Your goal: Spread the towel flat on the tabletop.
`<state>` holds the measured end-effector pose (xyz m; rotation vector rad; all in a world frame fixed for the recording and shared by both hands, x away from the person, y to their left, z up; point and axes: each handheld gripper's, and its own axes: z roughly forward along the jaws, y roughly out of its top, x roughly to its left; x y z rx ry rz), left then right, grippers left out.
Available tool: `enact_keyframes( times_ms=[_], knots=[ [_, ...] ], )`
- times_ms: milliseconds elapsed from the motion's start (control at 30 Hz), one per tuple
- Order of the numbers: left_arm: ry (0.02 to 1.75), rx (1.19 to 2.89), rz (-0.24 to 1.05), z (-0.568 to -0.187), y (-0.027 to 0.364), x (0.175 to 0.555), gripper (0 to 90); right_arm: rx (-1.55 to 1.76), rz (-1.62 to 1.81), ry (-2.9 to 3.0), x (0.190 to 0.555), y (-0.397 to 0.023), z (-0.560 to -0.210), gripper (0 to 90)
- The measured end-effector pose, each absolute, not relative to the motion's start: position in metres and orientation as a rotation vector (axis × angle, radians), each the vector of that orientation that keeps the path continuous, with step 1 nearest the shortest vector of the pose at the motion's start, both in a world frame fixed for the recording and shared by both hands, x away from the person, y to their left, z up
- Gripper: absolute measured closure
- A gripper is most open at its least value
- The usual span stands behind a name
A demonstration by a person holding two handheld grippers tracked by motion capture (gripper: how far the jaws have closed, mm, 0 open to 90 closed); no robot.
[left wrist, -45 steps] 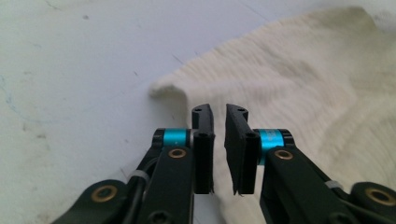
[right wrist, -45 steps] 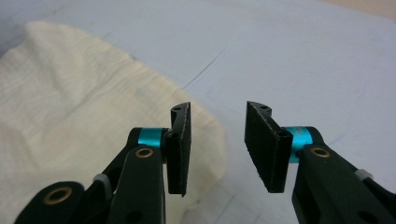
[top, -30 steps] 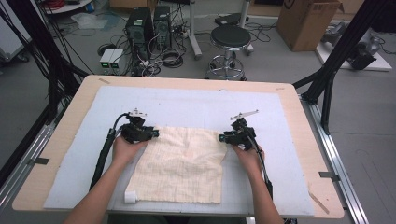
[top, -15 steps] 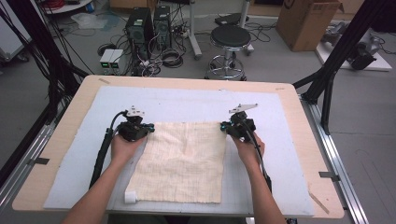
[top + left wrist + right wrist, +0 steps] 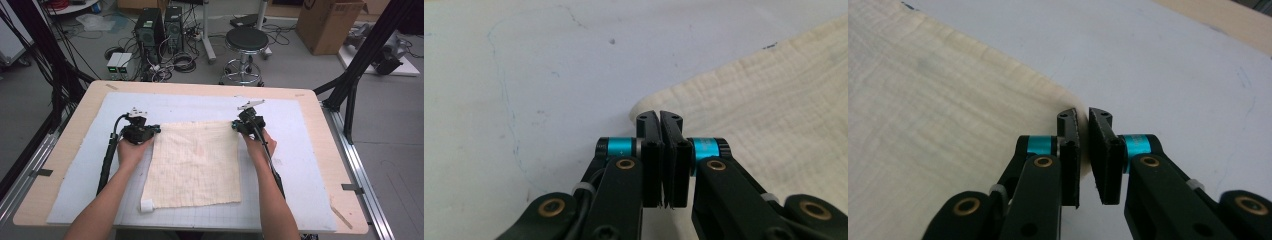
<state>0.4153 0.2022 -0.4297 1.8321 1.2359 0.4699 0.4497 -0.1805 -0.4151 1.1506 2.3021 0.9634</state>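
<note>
Cloth: the cream cloth (image 5: pixel 192 162) lay flat on the blue mat (image 5: pixel 310 165), spread wider and squarer than a second earlier.
Left gripper: my left gripper (image 5: pixel 659 116) had clamped its jaws together at the far left corner (image 5: pixel 644 105); I could not tell whether fabric was caught between them.
Right gripper: my right gripper (image 5: pixel 1083 116) had carried the far right corner outward; its jaws had just eased apart to a narrow gap.
Meaning: I judged the far edge pulled straight, smoothing nearly finished.

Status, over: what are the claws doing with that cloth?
Left gripper shut at cloth corner, grip unclear. Right gripper just been opening, slim gap, opposite corner. Cloth flat, nothing obstructing.
</note>
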Motion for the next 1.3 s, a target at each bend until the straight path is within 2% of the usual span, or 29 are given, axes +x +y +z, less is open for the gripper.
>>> enact_keyframes(
  times_ms=[33, 100, 167, 333, 467, 733, 833, 1033, 1300],
  knots=[
    [1.246, 1.822, 0.465, -0.431, 0.203, 0.417, 83.2, 1.161, 0.957, 2.276, 0.450, -0.181, -0.415, 72.3],
    [1.244, 1.806, 0.446, -0.433, 0.206, 0.418, 74.8, 1.225, 0.986, 2.252, 0.451, -0.187, -0.416, 70.9],
    [1.235, 1.826, 0.443, -0.433, 0.207, 0.416, 71.6, 1.257, 1.001, 2.279, 0.450, -0.193, -0.417, 69.8],
    [1.163, 1.834, 0.448, -0.423, 0.206, 0.406, 70.3, 1.239, 1.048, 2.325, 0.436, -0.195, -0.414, 67.7],
    [1.088, 1.854, 0.442, -0.413, 0.205, 0.391, 67.4, 1.207, 1.104, 2.395, 0.419, -0.195, -0.408, 62.2],
    [0.959, 1.884, 0.403, -0.408, 0.209, 0.346, 61.2, 0.995, 1.251, 2.391, 0.361, -0.199, -0.397, 56.7],
    [0.898, 1.909, 0.379, -0.411, 0.209, 0.322, 56.6, 0.950, 1.302, 2.413, 0.339, -0.202, -0.400, 53.3],
    [0.828, 1.921, 0.342, -0.419, 0.213, 0.286, 55.1, 0.830, 1.284, 2.482, 0.299, -0.202, -0.408, 49.6],
    [0.698, 1.992, 0.220, -0.429, 0.212, 0.250, 50.9, 0.706, 1.339, 2.599, 0.265, -0.202, -0.425, 51.0]
  ],
)
